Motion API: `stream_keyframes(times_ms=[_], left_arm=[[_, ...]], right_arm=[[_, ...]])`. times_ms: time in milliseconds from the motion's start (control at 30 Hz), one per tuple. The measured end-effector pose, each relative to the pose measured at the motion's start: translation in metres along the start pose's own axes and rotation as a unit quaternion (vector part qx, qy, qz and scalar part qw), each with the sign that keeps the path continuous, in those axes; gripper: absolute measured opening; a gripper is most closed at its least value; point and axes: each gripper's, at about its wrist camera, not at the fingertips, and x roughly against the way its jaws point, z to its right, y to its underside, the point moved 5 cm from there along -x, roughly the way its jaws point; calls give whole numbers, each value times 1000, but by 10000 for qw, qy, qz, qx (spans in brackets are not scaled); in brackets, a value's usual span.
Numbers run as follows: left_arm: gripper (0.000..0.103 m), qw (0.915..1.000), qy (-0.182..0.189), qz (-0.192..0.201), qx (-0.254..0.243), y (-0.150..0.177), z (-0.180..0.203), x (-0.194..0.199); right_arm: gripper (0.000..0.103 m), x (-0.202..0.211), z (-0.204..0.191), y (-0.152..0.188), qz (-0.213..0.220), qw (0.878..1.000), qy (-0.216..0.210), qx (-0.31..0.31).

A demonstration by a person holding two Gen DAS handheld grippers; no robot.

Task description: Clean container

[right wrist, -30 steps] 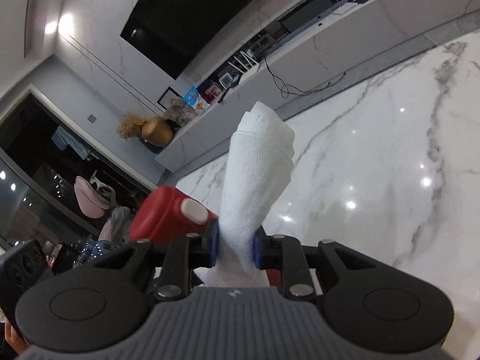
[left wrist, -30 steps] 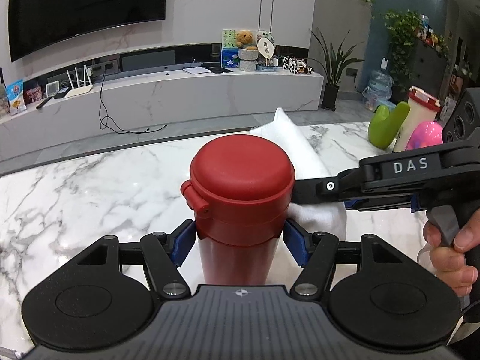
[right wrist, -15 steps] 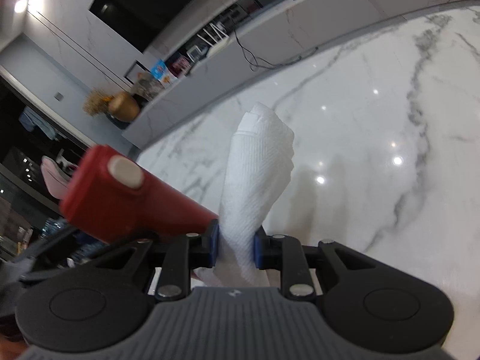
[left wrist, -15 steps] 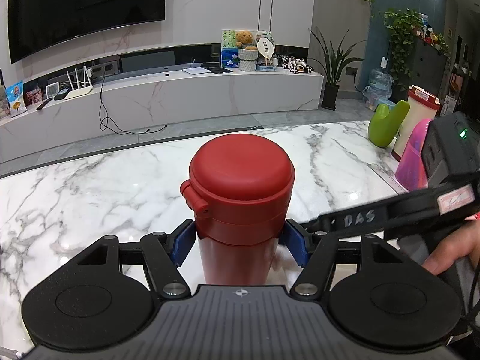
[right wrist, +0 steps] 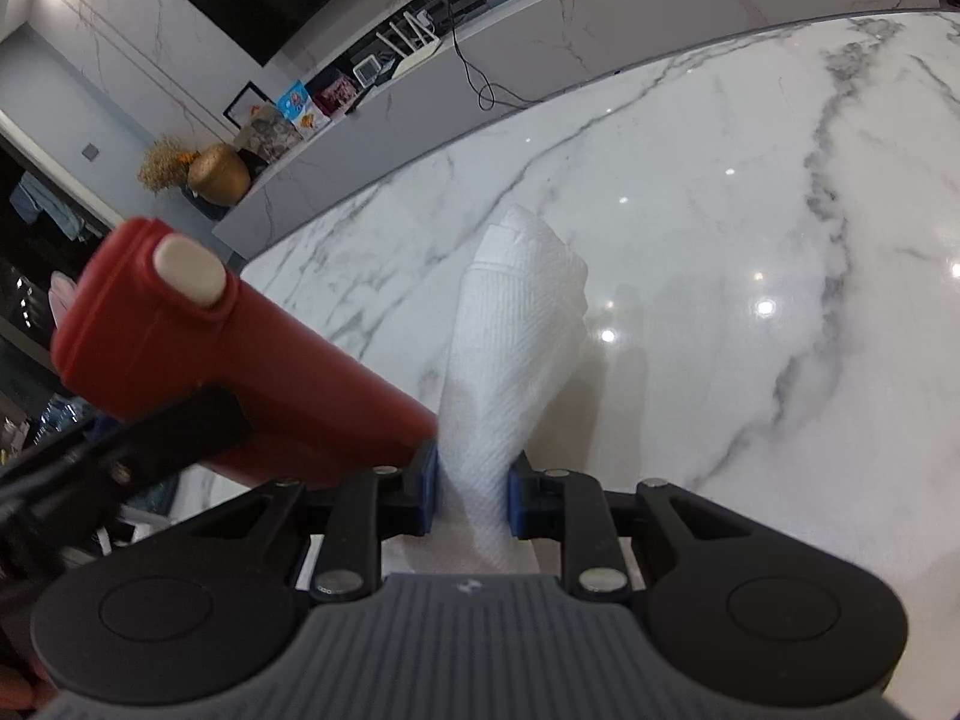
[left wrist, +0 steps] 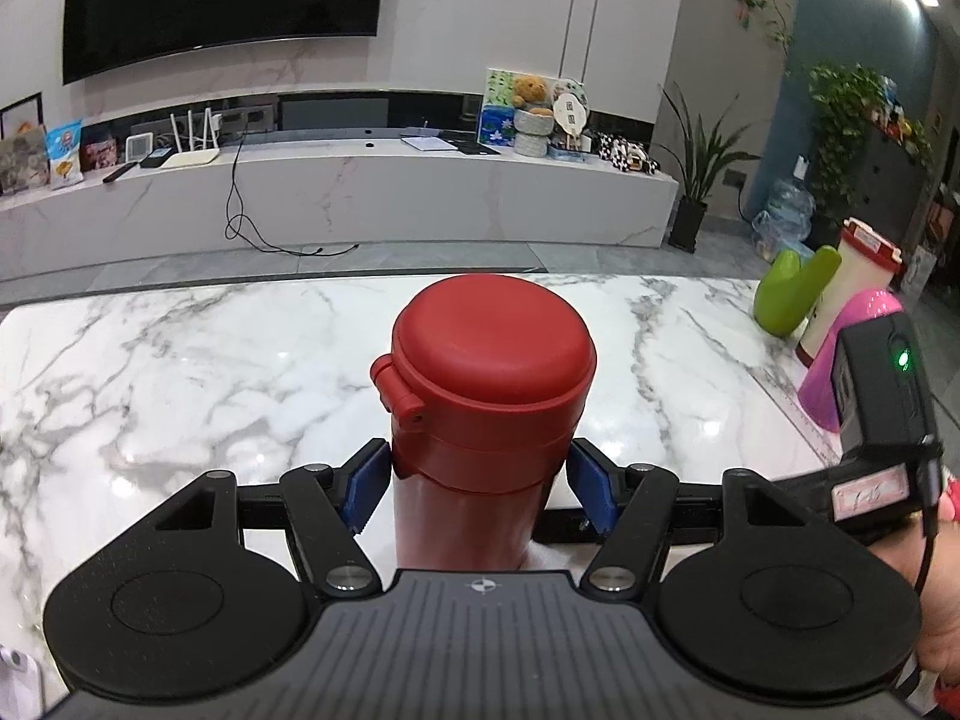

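green toy (left wrist: 793, 291) beside pink container (left wrist: 846, 360)

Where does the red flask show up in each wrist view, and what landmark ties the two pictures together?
Left wrist: the red flask stands at centre, lid towards the camera, between the left tool's blue pads.
Right wrist: the same flask lies across the left half, its pale lid button at upper left, beside the white cloth that the right tool pinches.
Shared landmark: the white router on the long marble console.
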Motion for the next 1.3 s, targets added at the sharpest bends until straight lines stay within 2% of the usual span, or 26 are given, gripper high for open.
stream_keyframes(times_ms=[133, 400, 533, 633, 767, 833, 900, 967, 1033, 1300], left_arm=[[63, 9997, 84, 47, 237, -2, -5, 5], [62, 9997, 12, 108, 240, -2, -4, 1], [62, 9998, 73, 102, 146, -2, -5, 1], [61, 9998, 155, 77, 38, -4, -7, -1], [61, 9996, 278, 11, -96, -4, -7, 0], [61, 9990, 367, -22, -245, -5, -7, -1], [61, 9985, 432, -53, -333, -6, -8, -2], [61, 9982, 473, -74, -358, -5, -6, -1], [61, 9983, 469, -75, -338, -4, -7, -2], [61, 9985, 444, -62, -313, -4, -6, -1]], right_arm=[[25, -8, -3, 6, -183, 9995, 157, 209], [25, -9, -18, 24, -493, 9962, 296, 659], [25, -3, -16, 24, -411, 9965, 312, 662], [25, 10, -11, 18, -168, 9979, 304, 549], [25, 42, -5, 4, 486, 9984, 38, 277], [25, 58, -2, -4, 857, 9959, -301, 17], [25, 68, 0, -10, 1052, 9917, -697, -243], [25, 71, -2, -13, 1096, 9878, -1032, -406], [25, 72, -4, -10, 1046, 9868, -1156, -446], [25, 63, -4, -8, 759, 9924, -904, -348]])
